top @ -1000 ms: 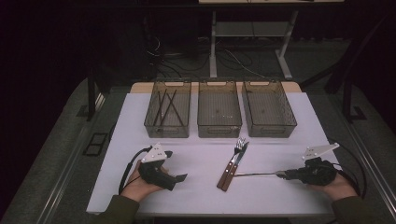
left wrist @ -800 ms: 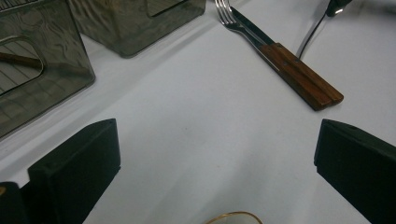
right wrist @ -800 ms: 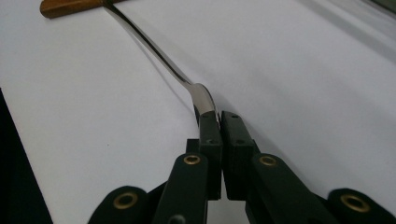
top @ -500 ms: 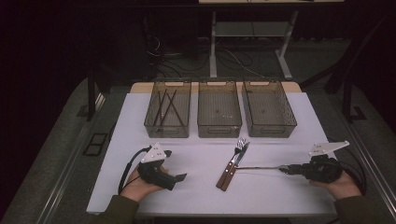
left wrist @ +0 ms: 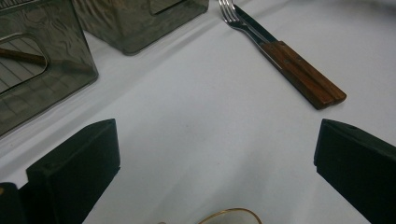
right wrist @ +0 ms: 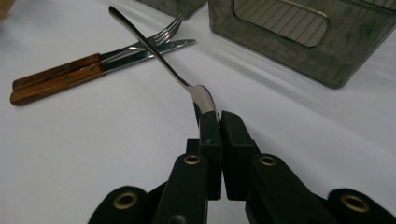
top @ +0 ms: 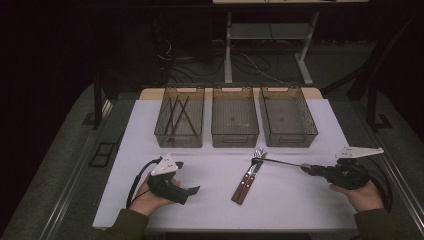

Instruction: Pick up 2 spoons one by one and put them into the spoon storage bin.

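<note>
Right tongs point(right wrist: 212, 116) clamped a spoon point(right wrist: 154, 49) near the desk's point(top: 280, 210) right edge; left tongs point(left wrist: 215, 168) sat wide open on bare desk.

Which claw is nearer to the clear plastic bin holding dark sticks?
Left. The left claw sits just in front of that clear plastic bin; the right claw, gripping a metal spoon, is at the table's far right.

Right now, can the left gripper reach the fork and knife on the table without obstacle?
Probably yes: the left gripper is open, and bare table lies between it and the fork and knife.
</note>
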Demonstrator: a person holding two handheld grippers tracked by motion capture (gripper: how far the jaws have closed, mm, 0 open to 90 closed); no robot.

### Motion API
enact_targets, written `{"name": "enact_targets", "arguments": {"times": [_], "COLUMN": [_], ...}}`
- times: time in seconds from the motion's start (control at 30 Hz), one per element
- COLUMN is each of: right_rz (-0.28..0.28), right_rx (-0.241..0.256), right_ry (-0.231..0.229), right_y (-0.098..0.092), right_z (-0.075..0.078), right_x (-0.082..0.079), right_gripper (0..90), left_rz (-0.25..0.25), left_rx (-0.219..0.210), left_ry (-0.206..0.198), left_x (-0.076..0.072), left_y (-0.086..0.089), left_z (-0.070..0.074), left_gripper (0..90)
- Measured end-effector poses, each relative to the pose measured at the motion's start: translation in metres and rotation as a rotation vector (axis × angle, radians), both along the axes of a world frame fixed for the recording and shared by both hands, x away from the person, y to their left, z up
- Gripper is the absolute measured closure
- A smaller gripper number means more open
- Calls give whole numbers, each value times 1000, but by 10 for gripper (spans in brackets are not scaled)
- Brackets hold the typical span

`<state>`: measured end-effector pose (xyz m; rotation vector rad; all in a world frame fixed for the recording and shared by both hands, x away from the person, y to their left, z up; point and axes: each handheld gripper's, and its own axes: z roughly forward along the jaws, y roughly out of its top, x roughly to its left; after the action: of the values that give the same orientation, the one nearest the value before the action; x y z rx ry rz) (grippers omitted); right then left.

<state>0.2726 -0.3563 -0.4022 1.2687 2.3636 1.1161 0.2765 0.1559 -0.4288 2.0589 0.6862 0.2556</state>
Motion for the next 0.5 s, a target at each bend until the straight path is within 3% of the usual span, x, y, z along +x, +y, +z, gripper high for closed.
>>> {"name": "enact_targets", "arguments": {"times": [0.5], "right_rz": [-103], "right_rx": [43], "right_ry": [-68], "right_y": [18], "right_z": [22], "right_x": [11], "right_gripper": [876], "left_rz": [6], "left_rx": [-8], "left_ry": [17], "left_x": [1], "left_y": [0], "left_z": [-1], "left_gripper": [0]}}
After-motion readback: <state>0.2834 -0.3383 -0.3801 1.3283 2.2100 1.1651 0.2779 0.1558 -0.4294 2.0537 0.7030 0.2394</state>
